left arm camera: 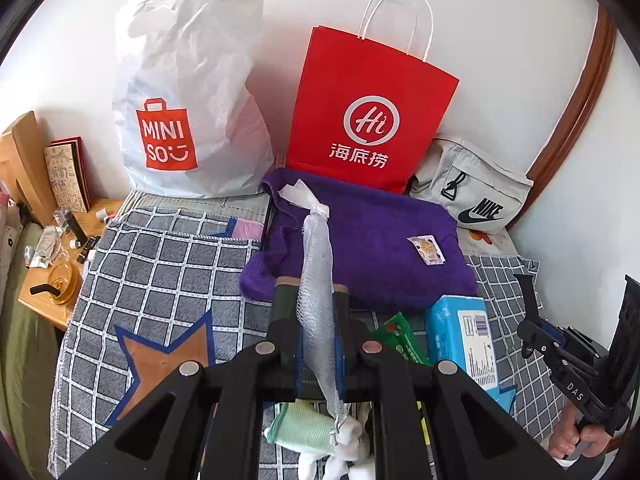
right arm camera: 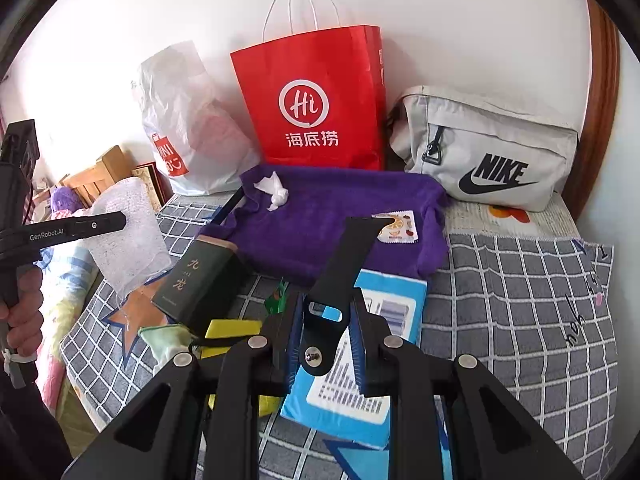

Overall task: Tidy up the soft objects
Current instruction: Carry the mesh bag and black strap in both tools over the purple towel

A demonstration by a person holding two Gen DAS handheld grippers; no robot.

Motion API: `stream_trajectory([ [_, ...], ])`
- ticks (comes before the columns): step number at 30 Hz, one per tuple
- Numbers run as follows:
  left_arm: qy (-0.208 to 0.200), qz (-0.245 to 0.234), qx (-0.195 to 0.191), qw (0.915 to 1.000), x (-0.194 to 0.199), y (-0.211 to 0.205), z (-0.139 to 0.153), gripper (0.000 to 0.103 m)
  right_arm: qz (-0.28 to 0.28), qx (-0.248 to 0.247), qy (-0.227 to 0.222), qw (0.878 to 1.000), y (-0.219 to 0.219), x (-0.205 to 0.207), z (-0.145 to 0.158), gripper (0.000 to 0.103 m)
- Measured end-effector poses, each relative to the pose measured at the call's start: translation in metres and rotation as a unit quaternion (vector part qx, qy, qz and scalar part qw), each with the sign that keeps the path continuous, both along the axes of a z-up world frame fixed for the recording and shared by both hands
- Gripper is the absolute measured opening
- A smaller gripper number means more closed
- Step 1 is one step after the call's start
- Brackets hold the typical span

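Observation:
My left gripper (left arm camera: 318, 320) is shut on a white mesh net pouch (left arm camera: 318, 280) and holds it up above the bed; it also shows in the right wrist view (right arm camera: 128, 236). My right gripper (right arm camera: 324, 344) is shut on a black flat strap-like piece (right arm camera: 344, 256) above a blue tissue pack (right arm camera: 384, 312). A folded purple towel (left arm camera: 372, 240) lies behind, with a small printed sachet (left arm camera: 430, 250) and a knotted white plastic bit (right arm camera: 276, 190) on it. A light green cloth (left arm camera: 300, 428) and white socks (left arm camera: 352, 452) lie below the left gripper.
A white Miniso bag (left arm camera: 188, 112), a red paper bag (left arm camera: 368, 108) and a grey Nike pouch (left arm camera: 476, 196) stand along the wall. A dark green tea box (right arm camera: 200, 276) and green packet (left arm camera: 400, 336) lie on the checked bedspread (left arm camera: 160, 264). A cluttered wooden nightstand (left arm camera: 52, 280) is left.

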State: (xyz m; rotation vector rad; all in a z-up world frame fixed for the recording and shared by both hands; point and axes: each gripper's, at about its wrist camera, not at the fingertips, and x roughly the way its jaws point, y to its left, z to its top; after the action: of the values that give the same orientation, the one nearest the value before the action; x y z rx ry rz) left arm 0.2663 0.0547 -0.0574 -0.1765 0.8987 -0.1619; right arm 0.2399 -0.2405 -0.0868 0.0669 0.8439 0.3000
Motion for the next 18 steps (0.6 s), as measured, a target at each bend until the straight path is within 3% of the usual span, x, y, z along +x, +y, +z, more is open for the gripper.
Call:
stream_trajectory([
  [18, 0.013, -0.003, -0.002, 0.9999, 0.074, -0.015, -0.011, 0.012, -0.007, -0.002, -0.001, 1.0, -0.005, 0.08, -0.009, 0.022],
])
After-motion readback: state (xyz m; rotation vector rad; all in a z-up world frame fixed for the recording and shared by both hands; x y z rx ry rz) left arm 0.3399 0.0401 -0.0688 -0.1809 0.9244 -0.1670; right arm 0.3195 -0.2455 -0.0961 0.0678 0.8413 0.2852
